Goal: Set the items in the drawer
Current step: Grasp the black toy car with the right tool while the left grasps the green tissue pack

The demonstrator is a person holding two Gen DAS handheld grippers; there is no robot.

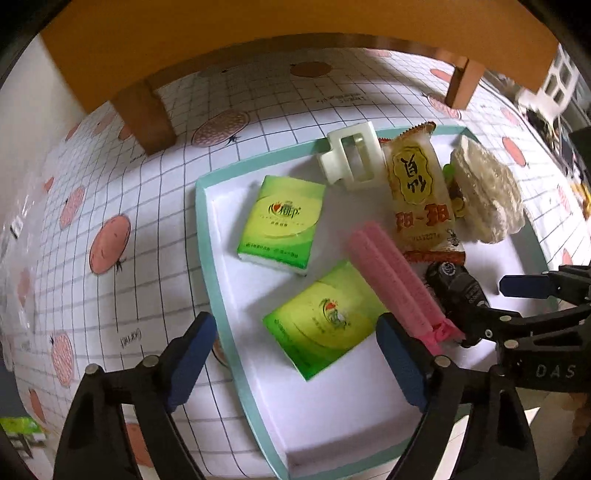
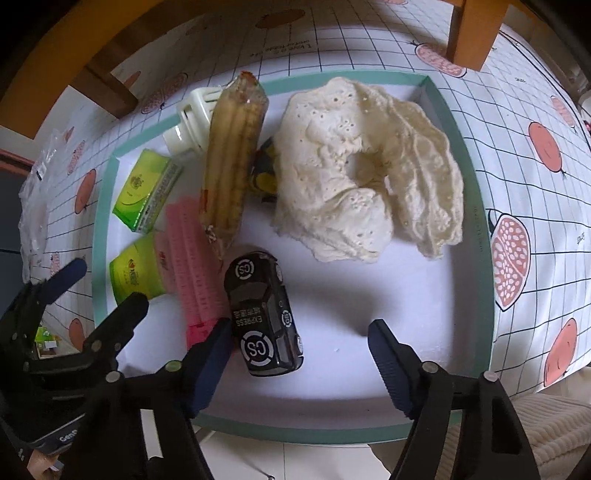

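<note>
Already lay in drawer (image 2: 476, 206): 2 tissue packs, clip, snack, cloth. Toy car (image 2: 266, 314): small, rigid, slick; best pinched across its sides. Left tool (image 1: 295, 354) and right tool (image 2: 299, 362) gaped wide, held nothing.

Grid-and-fruit tablecloth (image 1: 155, 206), orange wooden shelf (image 1: 258, 33) overhead

Teal-rimmed drawer (image 2: 484, 236) holds black toy car (image 2: 264, 314) lying flat, cream lace cloth (image 2: 369, 166) heaped behind it, pink clip (image 2: 192, 266) beside it.
</note>
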